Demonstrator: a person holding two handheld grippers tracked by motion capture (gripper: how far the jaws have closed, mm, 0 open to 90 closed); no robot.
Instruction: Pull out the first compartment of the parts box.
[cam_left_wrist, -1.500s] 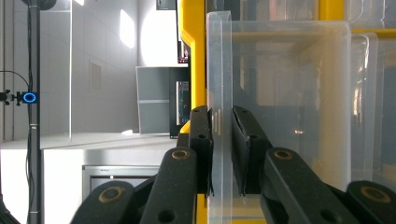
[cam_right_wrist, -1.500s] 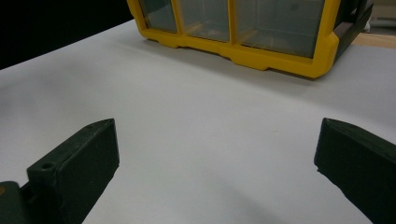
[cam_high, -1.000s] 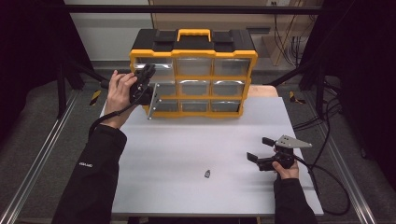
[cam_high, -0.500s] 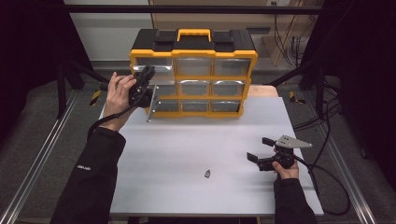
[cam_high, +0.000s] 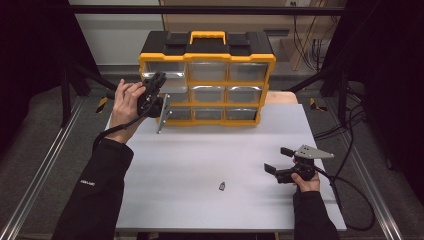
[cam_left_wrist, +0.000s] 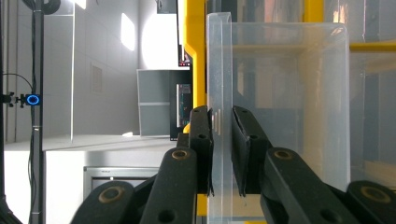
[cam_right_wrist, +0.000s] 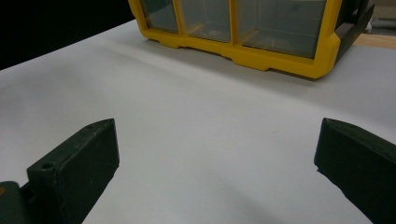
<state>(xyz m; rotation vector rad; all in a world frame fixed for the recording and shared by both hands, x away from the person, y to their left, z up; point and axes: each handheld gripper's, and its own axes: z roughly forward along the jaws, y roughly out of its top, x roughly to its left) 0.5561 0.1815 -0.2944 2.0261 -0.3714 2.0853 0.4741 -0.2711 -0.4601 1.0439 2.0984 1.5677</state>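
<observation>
Nearest the person, the right gripper (cam_high: 278, 161) is resting low on the white table (cam_high: 200, 165), jaws standing wide with nothing between them, while its own view is looking across bare tabletop toward the organiser's bottom row. A small dark part (cam_high: 222, 186) is lying on the table just left of that gripper, apart from it.

Farther out, the left gripper (cam_high: 159, 82) is reaching up to the top-left corner of the yellow-and-black plastic drawer organiser (cam_high: 207, 80). There, the clear plastic top-left drawer (cam_high: 167, 82) is sitting part-way out of its slot. In the left gripper view, the two black jaws are pinching narrow on the thin front wall of that clear drawer (cam_left_wrist: 219, 93), one pad on each face.

The drawer's long axis is running straight out of the cabinet toward the person, in line with the gripper, so any coming pull or push would likely be following that line. The left hand (cam_high: 127, 100) is raised well off the table, wrist cocked, forearm angling in from the lower left.
</observation>
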